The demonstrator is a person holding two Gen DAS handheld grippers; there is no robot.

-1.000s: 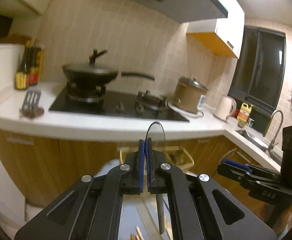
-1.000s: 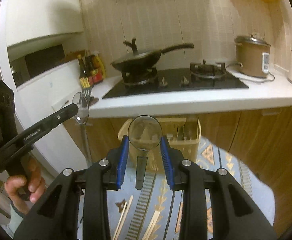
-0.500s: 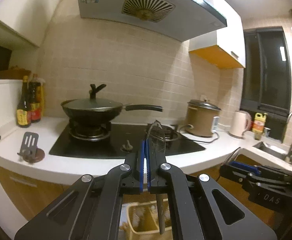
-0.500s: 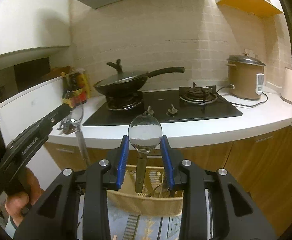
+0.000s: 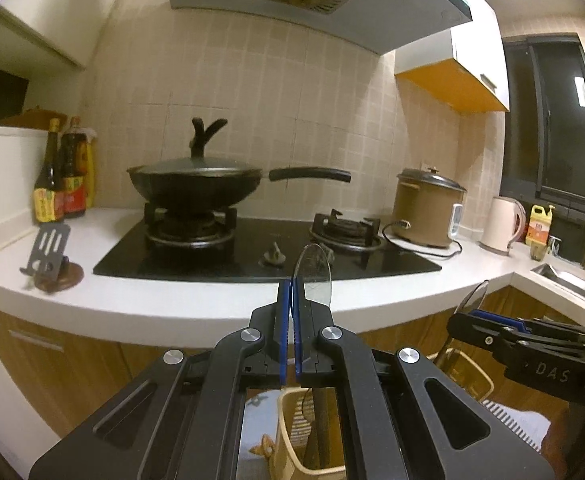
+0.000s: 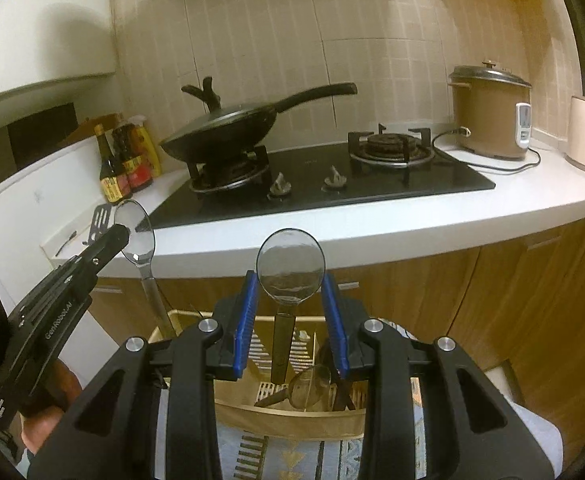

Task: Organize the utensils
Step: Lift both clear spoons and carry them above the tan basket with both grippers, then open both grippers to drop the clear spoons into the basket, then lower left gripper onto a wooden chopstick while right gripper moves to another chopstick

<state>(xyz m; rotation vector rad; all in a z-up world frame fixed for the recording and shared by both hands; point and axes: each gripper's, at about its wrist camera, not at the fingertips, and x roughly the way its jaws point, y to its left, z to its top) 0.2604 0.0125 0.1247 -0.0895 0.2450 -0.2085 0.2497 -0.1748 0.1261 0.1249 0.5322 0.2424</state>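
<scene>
In the left wrist view my left gripper is shut on the edge of a clear plastic spoon, bowl up and handle hanging down behind the jaws. In the right wrist view my right gripper is shut across the bowl of a second clear spoon, its dark handle pointing down. Below both hangs a tan utensil basket holding another clear spoon and dark utensils. The left gripper with its spoon shows at the left of the right view, and the right gripper at the right of the left view.
A white counter runs ahead with a black hob and lidded wok, rice cooker, kettle, sauce bottles and a slotted spatula on a rest. Wooden cabinet doors stand below it. A patterned mat lies under the basket.
Both views have closed in on the counter and stove, and the basket has slid to the bottom of each frame. Each gripper has kept hold of its spoon.
</scene>
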